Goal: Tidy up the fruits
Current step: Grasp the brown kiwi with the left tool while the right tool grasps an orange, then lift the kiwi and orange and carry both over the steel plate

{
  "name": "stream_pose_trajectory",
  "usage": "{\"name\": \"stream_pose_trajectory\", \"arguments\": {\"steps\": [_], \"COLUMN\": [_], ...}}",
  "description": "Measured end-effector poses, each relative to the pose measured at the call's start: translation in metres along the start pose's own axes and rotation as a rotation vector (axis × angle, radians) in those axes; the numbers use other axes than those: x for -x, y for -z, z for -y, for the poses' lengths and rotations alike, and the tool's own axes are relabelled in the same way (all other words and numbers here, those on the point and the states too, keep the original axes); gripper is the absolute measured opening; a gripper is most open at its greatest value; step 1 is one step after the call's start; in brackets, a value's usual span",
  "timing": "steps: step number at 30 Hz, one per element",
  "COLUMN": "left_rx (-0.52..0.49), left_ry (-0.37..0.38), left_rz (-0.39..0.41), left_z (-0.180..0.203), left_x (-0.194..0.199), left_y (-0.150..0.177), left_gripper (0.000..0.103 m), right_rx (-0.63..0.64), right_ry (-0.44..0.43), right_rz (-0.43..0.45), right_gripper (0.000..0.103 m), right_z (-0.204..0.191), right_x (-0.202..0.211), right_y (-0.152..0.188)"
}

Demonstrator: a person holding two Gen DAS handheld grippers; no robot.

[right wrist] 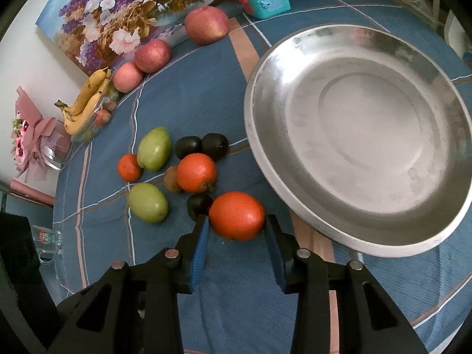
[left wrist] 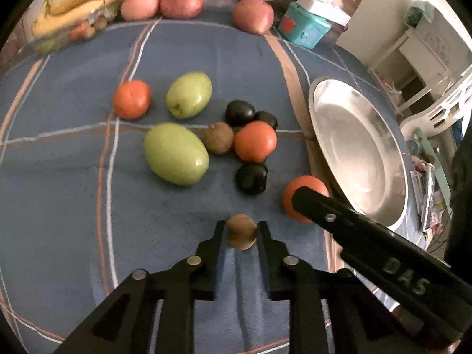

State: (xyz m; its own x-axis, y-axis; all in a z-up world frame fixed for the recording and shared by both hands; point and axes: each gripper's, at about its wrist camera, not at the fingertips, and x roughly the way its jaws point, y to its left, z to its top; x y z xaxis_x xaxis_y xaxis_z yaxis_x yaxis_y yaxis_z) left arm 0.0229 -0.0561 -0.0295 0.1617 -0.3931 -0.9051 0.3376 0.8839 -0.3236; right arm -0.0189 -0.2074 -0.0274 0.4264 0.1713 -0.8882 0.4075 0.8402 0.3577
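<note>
My left gripper (left wrist: 241, 231) is shut on a small brown kiwi (left wrist: 241, 230) just above the blue cloth. My right gripper (right wrist: 237, 225) is open, its jaws on either side of an orange (right wrist: 237, 215) lying on the cloth; a small gap shows on each side. That orange also shows in the left wrist view (left wrist: 295, 203), partly behind the right gripper's finger (left wrist: 312, 203). An empty steel plate (right wrist: 357, 135) lies to the right; it also shows in the left wrist view (left wrist: 354, 147). Loose on the cloth: two green fruits (left wrist: 175, 153), two more oranges (left wrist: 255, 141), dark plums (left wrist: 251, 178), another kiwi (left wrist: 219, 137).
Three red apples (left wrist: 253, 14) sit along the far edge, with a bowl of bananas (left wrist: 79, 3) at far left and a teal box (left wrist: 306, 25) at far right. A flower painting (right wrist: 126, 8) leans behind them. The table edge runs just beyond the plate.
</note>
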Motion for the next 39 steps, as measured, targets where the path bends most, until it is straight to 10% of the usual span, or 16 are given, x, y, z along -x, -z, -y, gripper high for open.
{"name": "stream_pose_trajectory", "arguments": {"steps": [15, 27, 39], "left_rx": [-0.005, 0.210, 0.328], "left_ry": [0.017, -0.174, -0.148], "left_rz": [-0.034, 0.127, 0.094], "left_z": [0.006, -0.033, -0.050], "left_x": [-0.010, 0.023, 0.017], "left_y": [0.000, -0.009, -0.007], "left_gripper": [0.027, 0.026, 0.026], "right_rx": [-0.009, 0.003, 0.099], "right_ry": [-0.004, 0.005, 0.081], "right_rz": [0.041, 0.005, -0.019], "right_gripper": [0.031, 0.040, 0.041], "right_z": [0.006, 0.007, -0.007], "right_x": [0.018, 0.007, -0.011], "right_y": [0.005, 0.001, 0.002]}}
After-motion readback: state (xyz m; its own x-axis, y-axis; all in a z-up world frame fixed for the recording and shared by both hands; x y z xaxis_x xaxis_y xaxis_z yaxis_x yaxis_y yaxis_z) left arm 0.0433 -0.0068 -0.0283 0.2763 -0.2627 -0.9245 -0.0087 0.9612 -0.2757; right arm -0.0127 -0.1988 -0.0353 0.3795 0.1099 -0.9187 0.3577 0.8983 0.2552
